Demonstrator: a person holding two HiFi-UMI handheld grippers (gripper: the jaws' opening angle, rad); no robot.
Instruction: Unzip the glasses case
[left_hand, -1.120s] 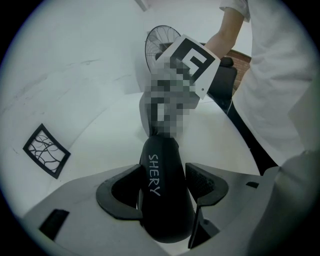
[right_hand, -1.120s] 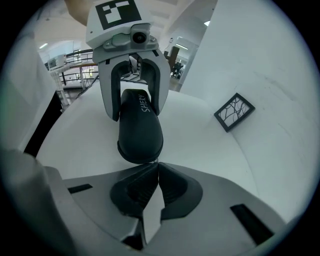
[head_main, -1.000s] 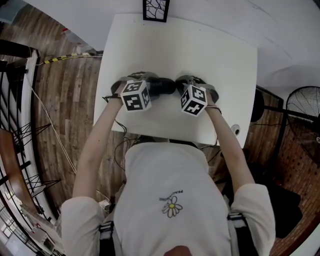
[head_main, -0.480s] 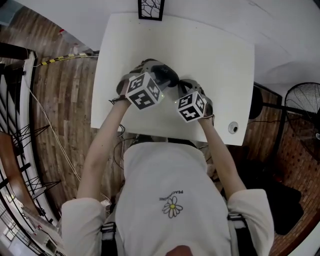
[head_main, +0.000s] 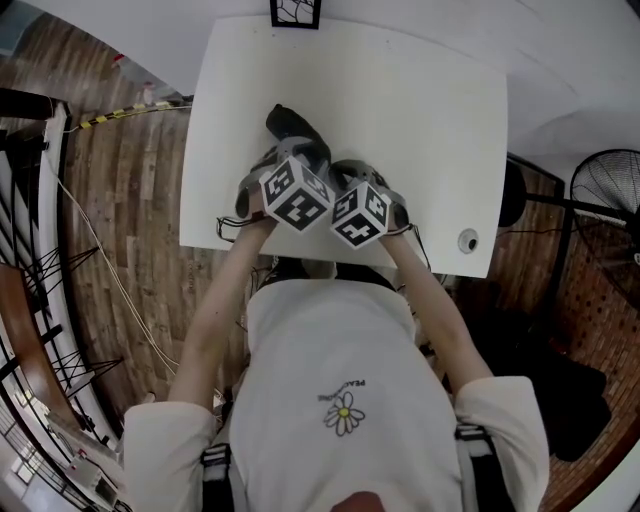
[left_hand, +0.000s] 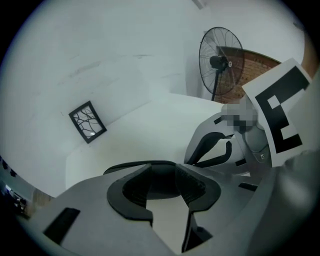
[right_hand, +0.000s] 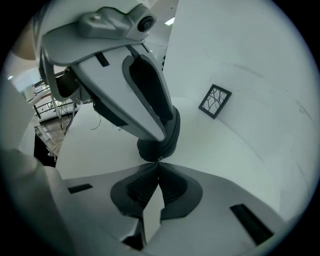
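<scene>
Glasses case (head_main: 286, 126) points away, far end angled left. The left gripper (left_hand: 163, 173), jaws just closing, clamps it. The right gripper (right_hand: 158, 166) pinches the zip pull (right_hand: 159, 159).

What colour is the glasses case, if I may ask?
Black glasses case, clearest in the head view.

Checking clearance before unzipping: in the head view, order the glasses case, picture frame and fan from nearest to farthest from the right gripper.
From the right gripper:
1. glasses case, right at its tips, ahead and left.
2. picture frame, at the table's far edge.
3. fan, off the table, far right.
</scene>
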